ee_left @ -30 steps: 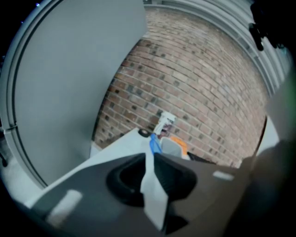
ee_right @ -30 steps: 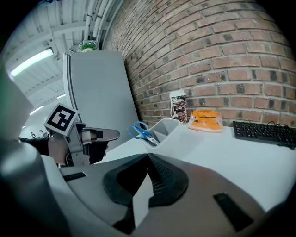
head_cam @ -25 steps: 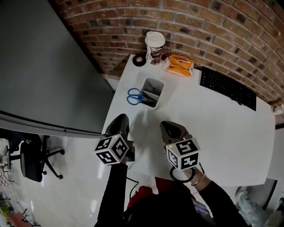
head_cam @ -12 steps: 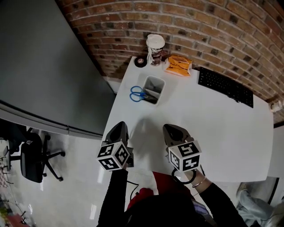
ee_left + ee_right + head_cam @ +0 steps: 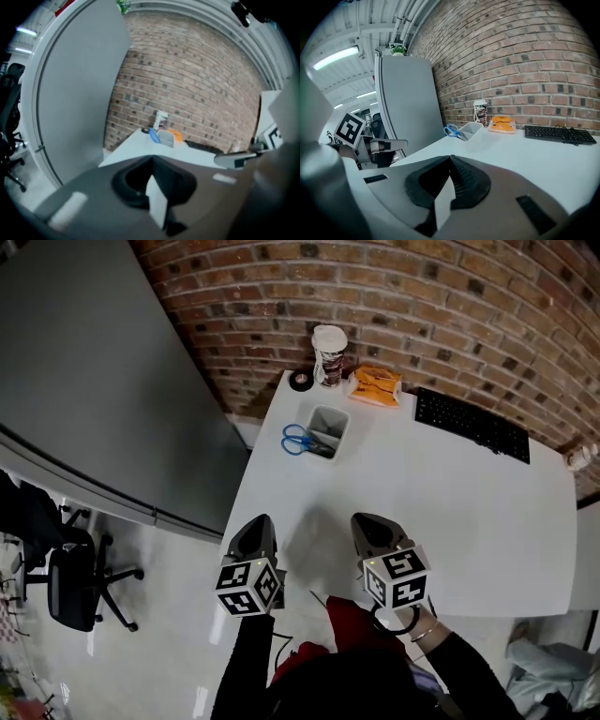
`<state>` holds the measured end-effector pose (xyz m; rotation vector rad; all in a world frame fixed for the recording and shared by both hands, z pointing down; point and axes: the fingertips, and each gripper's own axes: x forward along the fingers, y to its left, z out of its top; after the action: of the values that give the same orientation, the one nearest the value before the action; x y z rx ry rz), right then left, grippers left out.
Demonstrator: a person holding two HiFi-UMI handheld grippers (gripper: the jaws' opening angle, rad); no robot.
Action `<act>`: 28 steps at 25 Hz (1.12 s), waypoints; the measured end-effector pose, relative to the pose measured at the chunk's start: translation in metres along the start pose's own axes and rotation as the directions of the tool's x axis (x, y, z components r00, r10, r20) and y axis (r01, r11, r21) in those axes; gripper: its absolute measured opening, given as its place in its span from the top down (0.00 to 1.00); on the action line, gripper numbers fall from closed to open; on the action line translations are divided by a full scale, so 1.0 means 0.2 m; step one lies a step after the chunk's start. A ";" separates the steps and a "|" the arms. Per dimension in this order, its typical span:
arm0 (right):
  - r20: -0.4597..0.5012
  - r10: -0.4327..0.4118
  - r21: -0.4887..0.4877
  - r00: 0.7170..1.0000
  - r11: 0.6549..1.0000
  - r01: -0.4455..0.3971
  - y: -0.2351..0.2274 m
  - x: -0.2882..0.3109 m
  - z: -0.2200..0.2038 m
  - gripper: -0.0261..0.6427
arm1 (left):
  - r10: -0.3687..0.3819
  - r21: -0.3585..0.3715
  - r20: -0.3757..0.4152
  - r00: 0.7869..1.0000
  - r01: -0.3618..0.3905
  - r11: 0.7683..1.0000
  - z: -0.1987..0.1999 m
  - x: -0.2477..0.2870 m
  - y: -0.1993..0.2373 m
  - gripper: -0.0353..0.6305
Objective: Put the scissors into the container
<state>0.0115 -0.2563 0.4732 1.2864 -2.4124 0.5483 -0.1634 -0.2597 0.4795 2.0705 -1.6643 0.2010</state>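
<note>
The blue-handled scissors [image 5: 297,439] rest in the small grey container [image 5: 329,424] at the far left of the white table [image 5: 459,512], their handles poking over its left rim. Both grippers hang at the table's near edge, well short of the container. My left gripper [image 5: 255,525] is shut and holds nothing; its jaws meet in the left gripper view [image 5: 151,158]. My right gripper [image 5: 367,521] is shut and empty too, its jaws closed in the right gripper view [image 5: 450,157]. That view shows the scissors [image 5: 451,130] and container [image 5: 471,130] far ahead.
A paper cup [image 5: 329,353], a black tape roll [image 5: 301,381] and an orange packet [image 5: 377,386] sit by the brick wall. A black keyboard [image 5: 472,424] lies at the back right. A grey partition [image 5: 103,381] and an office chair [image 5: 70,582] stand left of the table.
Both grippers have drawn back toward the person, away from the container. The head view has pulled back. The scissors stay in the container.
</note>
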 end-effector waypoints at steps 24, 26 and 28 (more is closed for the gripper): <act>0.103 0.029 -0.068 0.994 0.997 -0.022 0.28 -0.35 0.00 0.95 | -0.051 0.061 0.062 0.997 0.048 0.997 -0.03 -0.48 -0.12 0.94; 0.109 0.030 -0.067 0.994 0.997 -0.022 0.30 -0.38 -0.01 0.95 | -0.058 0.063 0.064 0.996 0.054 0.997 -0.05 -0.51 -0.14 0.94; 0.113 0.032 -0.068 0.993 0.997 -0.025 0.32 -0.41 -0.02 0.95 | -0.063 0.063 0.064 0.996 0.059 0.996 -0.05 -0.54 -0.16 0.94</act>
<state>0.0025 -0.1638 0.4262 1.2899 -2.5227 0.4091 -0.1587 -0.1548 0.4375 2.1927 -1.6493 0.1668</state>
